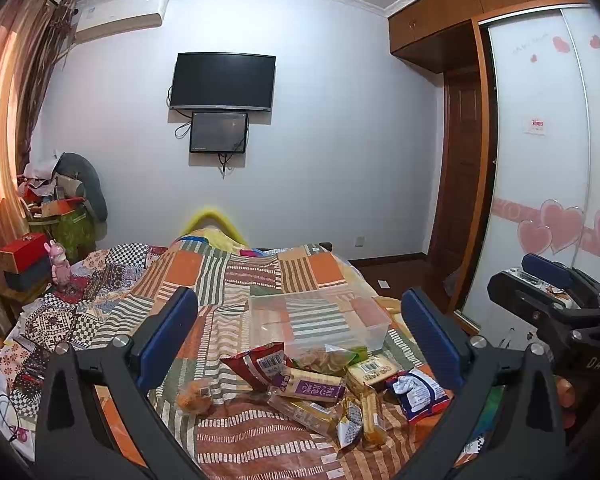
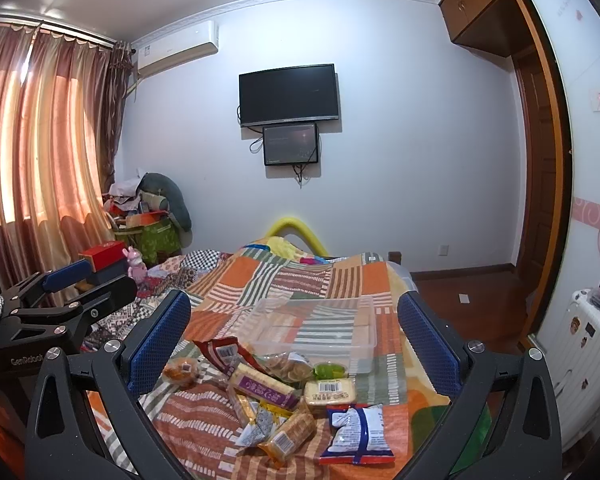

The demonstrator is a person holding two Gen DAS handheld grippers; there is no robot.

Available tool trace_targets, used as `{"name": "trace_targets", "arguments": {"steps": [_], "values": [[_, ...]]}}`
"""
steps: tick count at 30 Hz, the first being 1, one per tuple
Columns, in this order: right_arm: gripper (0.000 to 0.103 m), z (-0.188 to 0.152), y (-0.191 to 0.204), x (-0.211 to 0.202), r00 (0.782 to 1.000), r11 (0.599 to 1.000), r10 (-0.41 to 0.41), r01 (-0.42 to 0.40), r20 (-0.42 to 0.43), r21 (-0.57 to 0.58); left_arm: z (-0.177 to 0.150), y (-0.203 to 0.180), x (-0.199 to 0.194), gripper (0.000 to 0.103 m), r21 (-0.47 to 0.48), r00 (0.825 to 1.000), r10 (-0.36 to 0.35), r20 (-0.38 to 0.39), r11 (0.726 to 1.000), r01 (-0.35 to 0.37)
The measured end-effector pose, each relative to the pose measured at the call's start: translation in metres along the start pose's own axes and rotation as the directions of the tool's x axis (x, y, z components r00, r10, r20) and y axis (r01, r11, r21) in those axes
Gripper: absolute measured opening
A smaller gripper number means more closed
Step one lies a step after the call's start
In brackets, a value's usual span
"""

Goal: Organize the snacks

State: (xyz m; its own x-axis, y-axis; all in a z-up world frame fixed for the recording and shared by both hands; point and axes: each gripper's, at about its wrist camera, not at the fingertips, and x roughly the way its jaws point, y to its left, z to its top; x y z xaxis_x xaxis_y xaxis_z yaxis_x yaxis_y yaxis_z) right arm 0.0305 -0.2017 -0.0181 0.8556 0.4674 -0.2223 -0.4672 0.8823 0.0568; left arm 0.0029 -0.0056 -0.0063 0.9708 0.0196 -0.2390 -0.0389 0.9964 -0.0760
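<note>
Left wrist view has the left gripper [image 1: 298,330] spread wide, empty; right gripper [image 2: 294,332] same. Snacks [image 2: 284,392] sit piled on the bed [image 2: 204,432] beside the clear bin [image 2: 312,330]. Probably best grabbing loose outer packets first.

Patchwork-quilted bed [image 2: 308,280], clear plastic bin [image 2: 320,328], heap of snack packets [image 2: 284,396]

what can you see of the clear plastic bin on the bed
The clear plastic bin is a shallow, see-through rectangular tub with a rolled rim and no lid. It sits upright on the patchwork quilt, whose stripes show through its walls, and looks empty. The snack pile lies just in front; a round cracker pack seems to touch its near wall.
</note>
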Motion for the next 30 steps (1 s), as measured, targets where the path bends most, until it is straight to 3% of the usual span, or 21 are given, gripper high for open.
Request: {"name": "trace_targets", "arguments": {"steps": [30], "values": [[0.103, -0.008, -0.009, 0.01, 0.999, 1.0, -0.025, 0.025, -0.031, -0.003, -0.005, -0.002, 0.015, 0.103, 0.008, 0.999, -0.017, -0.029, 1.0, 0.018]]}}
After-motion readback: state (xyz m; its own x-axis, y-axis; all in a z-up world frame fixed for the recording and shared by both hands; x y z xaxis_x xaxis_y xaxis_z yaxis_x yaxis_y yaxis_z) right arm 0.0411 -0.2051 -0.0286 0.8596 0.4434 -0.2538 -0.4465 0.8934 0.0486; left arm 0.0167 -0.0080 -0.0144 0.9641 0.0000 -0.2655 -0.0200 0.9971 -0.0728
